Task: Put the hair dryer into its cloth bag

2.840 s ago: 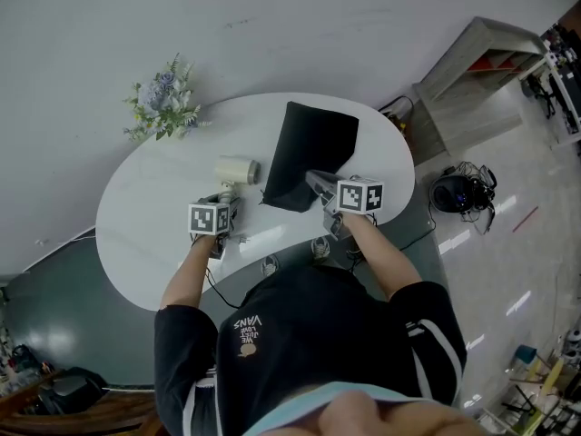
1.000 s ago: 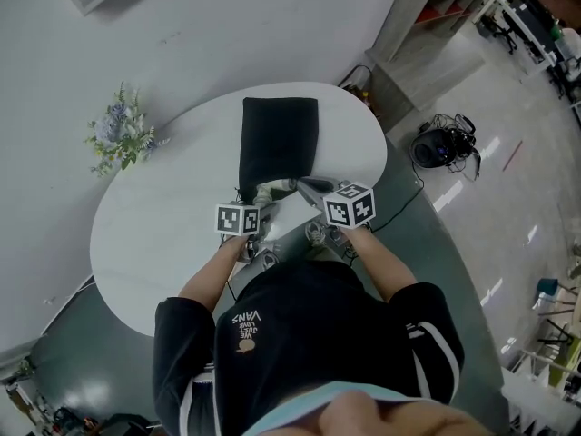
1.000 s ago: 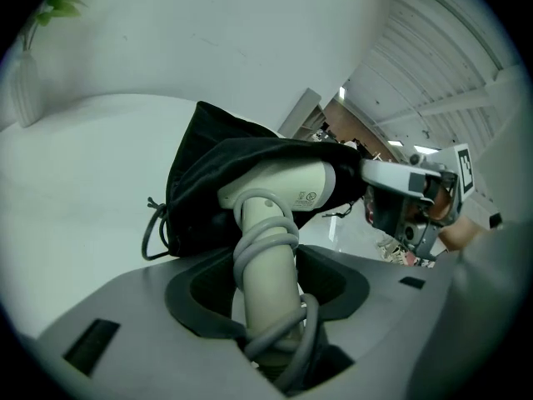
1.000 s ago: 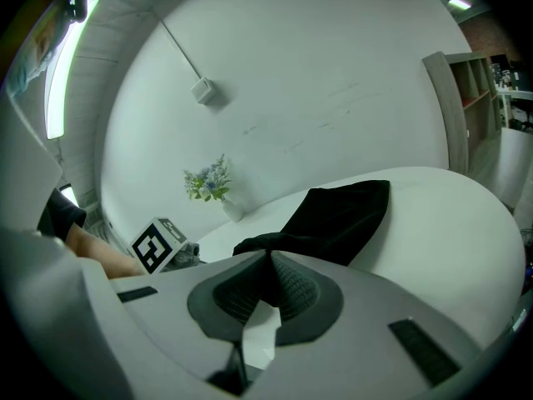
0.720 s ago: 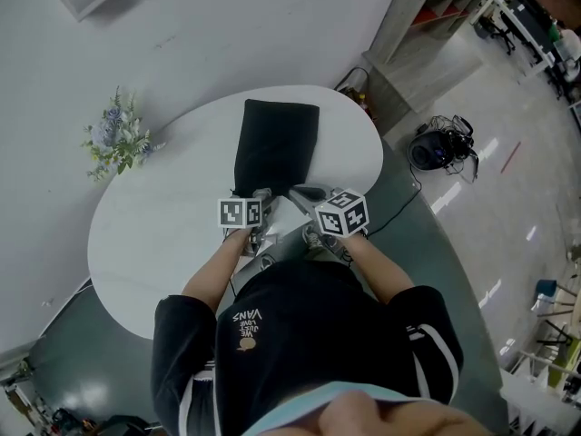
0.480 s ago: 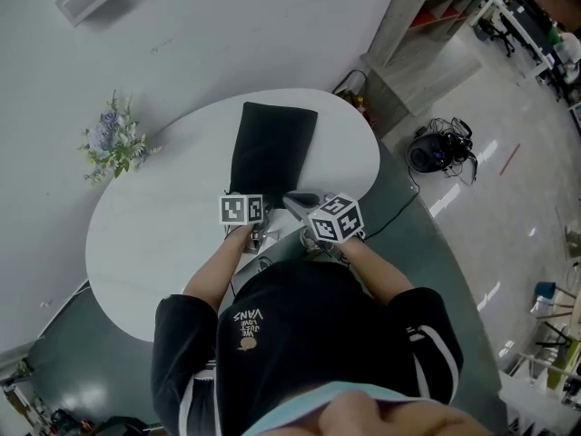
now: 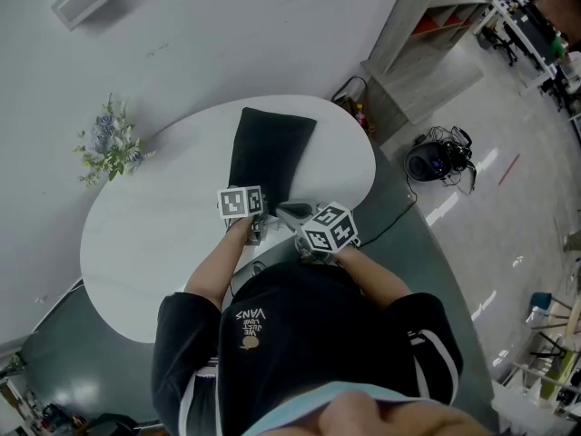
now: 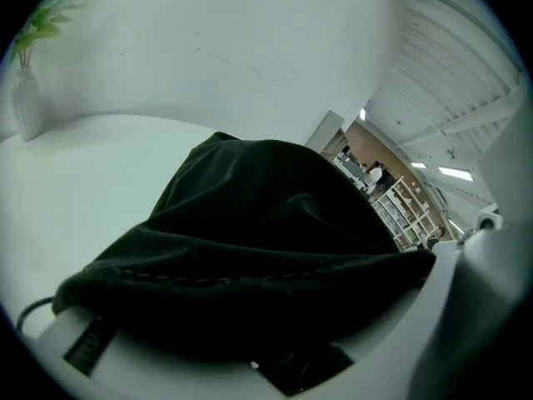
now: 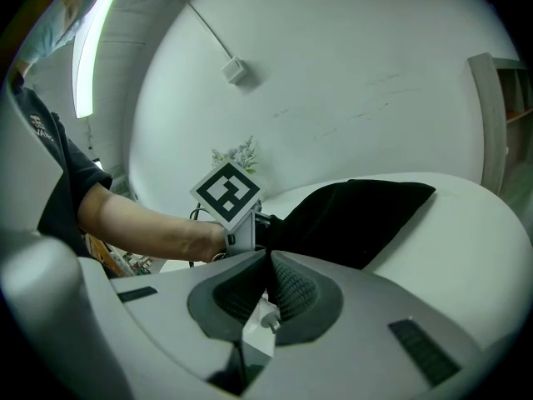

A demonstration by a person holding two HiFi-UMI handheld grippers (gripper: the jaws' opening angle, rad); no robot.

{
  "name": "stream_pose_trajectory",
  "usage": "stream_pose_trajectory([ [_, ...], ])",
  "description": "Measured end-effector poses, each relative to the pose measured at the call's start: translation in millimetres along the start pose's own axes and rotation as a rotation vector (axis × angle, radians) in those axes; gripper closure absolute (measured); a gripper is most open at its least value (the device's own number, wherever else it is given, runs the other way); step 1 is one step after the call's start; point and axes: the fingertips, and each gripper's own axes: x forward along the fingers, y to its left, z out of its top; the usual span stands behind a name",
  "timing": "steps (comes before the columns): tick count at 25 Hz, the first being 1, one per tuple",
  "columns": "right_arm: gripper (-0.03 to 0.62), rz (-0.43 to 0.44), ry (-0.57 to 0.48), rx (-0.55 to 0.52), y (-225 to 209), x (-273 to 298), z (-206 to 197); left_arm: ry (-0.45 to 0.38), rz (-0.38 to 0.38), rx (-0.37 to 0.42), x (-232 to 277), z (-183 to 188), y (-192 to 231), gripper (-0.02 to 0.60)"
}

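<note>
Black bag (image 7: 270, 148) lies on the desk (image 7: 136, 243), mouth towards me. My left fingers (image 8: 58, 340) stand apart under its cloth, likely carrying the hidden dryer inside, though I cannot tell. My right fingers (image 9: 291, 286) are closed on the hem to hold the mouth open.

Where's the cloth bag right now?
Head view: the cloth bag lies on the white table, right of the flowers, its near edge pinched in the right tool.

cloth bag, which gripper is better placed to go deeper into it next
Left. The left gripper sits at the mouth of the cloth bag, whose hem drapes across its view; what its jaws hold is hidden. The right gripper is shut on the bag's near edge, so it is occupied.
</note>
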Motion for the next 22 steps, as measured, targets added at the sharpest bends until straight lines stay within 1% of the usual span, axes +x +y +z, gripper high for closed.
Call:
stream_pose_trajectory([
  [4,0.546,0.011,0.005,-0.014,-4.1,-1.7,2.1,-0.014,0.015,-0.003,10.6,9.9,-4.7,0.345],
  [8,0.546,0.018,0.0,-0.013,-11.2,-2.4,5.3,-0.023,0.027,0.009,22.1,21.2,-8.6,0.345],
  [12,0.546,0.025,0.002,-0.02,-19.5,-3.6,8.9,-0.018,0.047,0.049,33.3,31.3,-9.8,0.345],
  [15,0.546,0.033,0.006,-0.019,-25.8,-4.9,9.5,-0.002,0.069,0.081,42.9,37.2,-8.4,0.345],
  [19,0.546,0.041,0.007,-0.007,-34.1,-6.0,11.7,0.022,0.08,0.109,53.5,45.6,-8.8,0.345],
  [22,0.546,0.044,0.009,-0.003,-40.4,-5.2,14.3,0.034,0.094,0.147,61.5,52.9,-9.2,0.345],
])
